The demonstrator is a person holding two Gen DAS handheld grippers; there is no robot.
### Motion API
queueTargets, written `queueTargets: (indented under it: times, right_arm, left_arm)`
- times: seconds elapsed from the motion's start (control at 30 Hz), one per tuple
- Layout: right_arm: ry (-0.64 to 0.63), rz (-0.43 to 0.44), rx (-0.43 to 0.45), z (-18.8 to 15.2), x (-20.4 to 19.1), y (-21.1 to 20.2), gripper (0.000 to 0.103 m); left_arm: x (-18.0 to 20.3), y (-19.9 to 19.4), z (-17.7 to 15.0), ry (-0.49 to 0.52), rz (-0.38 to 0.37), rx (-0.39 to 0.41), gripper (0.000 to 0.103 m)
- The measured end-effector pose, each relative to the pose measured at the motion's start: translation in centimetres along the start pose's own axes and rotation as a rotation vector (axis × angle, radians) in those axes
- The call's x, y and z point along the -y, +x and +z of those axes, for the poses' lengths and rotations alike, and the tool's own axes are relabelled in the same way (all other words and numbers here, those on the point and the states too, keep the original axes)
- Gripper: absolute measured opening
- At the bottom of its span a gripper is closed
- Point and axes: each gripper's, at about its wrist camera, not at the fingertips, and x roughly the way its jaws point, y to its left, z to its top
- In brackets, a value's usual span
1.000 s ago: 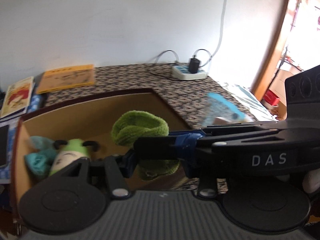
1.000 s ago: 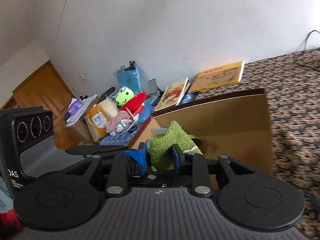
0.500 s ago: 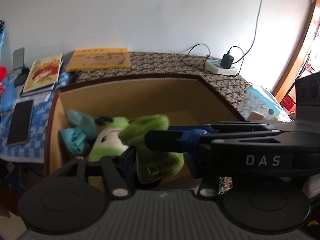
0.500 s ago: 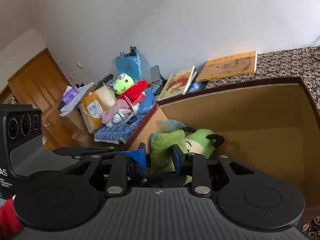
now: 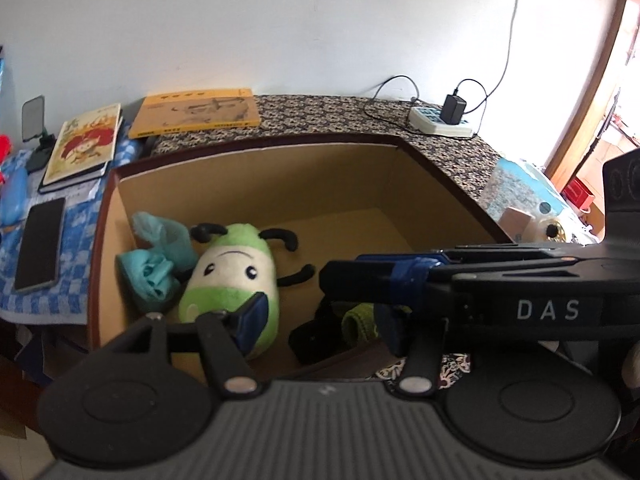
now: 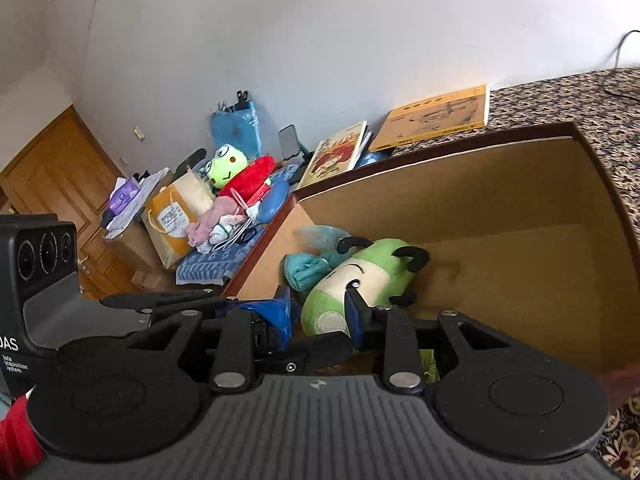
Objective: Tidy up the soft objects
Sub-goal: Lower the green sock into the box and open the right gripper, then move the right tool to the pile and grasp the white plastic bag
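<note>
A green-and-cream plush toy (image 5: 232,276) with black antennae and limbs lies on its back inside an open cardboard box (image 5: 256,184), pressed against crumpled teal knit cloths (image 5: 154,262) in the left corner. A green knitted piece (image 5: 358,324) sits low near the box's front wall, partly hidden.

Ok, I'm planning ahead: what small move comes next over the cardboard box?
Probably lift both clear: the left gripper and right gripper stand open, and the green knitted piece lies inside the brown cardboard box.
</note>
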Motion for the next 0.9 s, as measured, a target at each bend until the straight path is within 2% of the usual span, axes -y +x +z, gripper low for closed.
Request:
queueTargets:
  times: [0.5,0.9]
  right_arm:
    - [0.067,-0.095,0.113,-0.8,2.7,-6.1,0.014]
    - [0.139,-0.172,0.182,-1.1,7.3,-12.7,0.014]
  left_arm:
    - [5.7,1.5,1.6,0.100,-0.070,-0.004,0.062]
    - [13.2,2.6,3.1,0.173,-0.131,0.001,0.063]
